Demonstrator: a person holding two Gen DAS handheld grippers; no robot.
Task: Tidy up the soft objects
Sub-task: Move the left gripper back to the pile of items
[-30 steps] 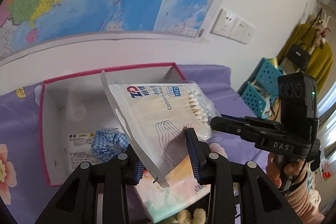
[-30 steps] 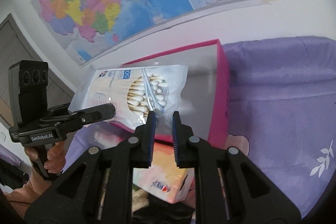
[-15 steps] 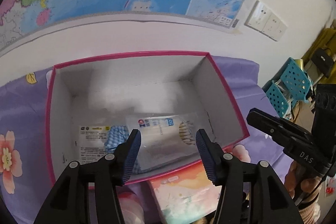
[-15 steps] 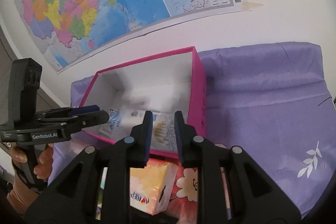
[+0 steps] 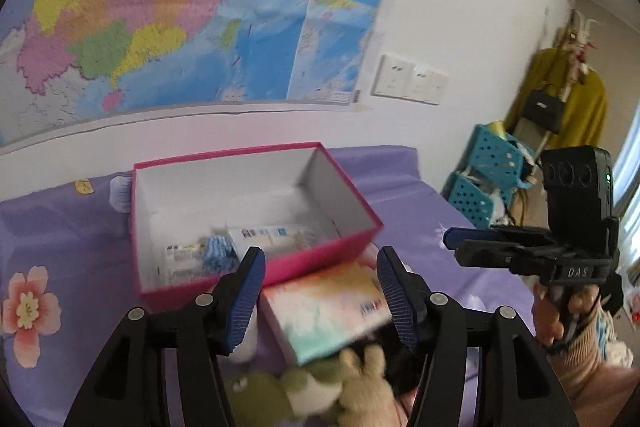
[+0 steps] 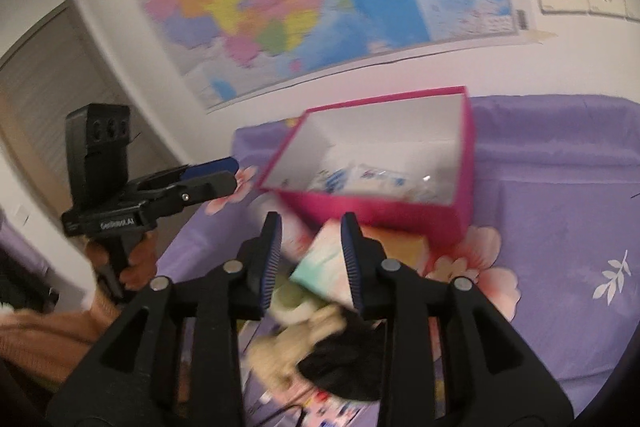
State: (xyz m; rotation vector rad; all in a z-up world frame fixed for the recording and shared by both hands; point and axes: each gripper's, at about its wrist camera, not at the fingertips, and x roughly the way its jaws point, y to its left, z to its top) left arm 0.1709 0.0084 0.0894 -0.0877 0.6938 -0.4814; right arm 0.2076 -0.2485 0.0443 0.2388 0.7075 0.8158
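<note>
Left wrist: tissue pack (image 5: 332, 307) before box (image 5: 320, 259)

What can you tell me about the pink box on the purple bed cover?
The pink cardboard box is an open rectangle with no lid, bright pink outside and along its rim, white inside. It sits flat on the purple flowered cover near the wall. Inside lie a white cotton swab packet, a blue checked fabric piece and another flat white packet. A pastel tissue pack lies against its front wall.

Left claw (image 5: 318, 291) spread wide and empty, right claw (image 6: 310, 259) parted and empty, both held level
</note>
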